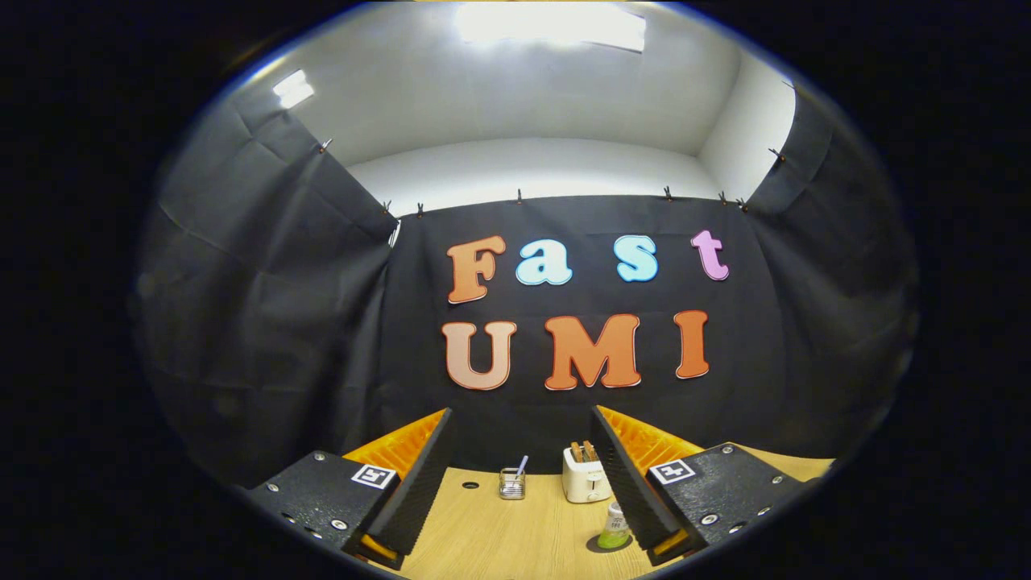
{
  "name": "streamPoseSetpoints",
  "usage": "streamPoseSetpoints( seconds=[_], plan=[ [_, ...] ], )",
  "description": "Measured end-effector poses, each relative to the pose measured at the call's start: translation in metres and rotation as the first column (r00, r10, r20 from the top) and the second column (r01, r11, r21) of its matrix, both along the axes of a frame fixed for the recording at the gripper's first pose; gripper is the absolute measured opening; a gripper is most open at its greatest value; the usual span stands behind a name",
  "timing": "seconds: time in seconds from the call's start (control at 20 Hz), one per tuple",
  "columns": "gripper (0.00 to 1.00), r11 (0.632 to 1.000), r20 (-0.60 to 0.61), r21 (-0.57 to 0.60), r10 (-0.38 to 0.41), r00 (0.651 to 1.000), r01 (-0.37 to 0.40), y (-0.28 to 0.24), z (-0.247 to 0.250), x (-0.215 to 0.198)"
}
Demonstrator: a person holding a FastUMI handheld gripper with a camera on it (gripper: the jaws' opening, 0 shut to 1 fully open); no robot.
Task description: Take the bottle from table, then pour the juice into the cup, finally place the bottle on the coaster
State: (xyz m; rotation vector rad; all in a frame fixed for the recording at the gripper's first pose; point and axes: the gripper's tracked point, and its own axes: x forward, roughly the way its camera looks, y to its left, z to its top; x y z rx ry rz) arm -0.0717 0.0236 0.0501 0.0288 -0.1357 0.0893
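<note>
Gripper [519,483] spread apart, empty, above the tabletop [499,540].
Bottle [614,528] sits beside the right finger; a careless approach could topple it.

Riding on the claw [519,483], the camera looks low and level across the table [499,532] toward the booth's back wall.

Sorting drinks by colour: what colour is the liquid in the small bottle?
Green, in the small clear bottle, gripper view; open fingers grip nothing.

No legible txt; bottle [614,528] label too small. Hand-held gripper [522,412] fingers apart, code-marked.
</note>
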Motion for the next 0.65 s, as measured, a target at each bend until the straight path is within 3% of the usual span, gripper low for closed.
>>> streamPoseSetpoints(
  seconds=[0.65],
  plan=[
    [0.98,1.0,-0.062,0.001,-0.008,0.998,0.009,-0.016,-0.009,-0.005]
  ],
)
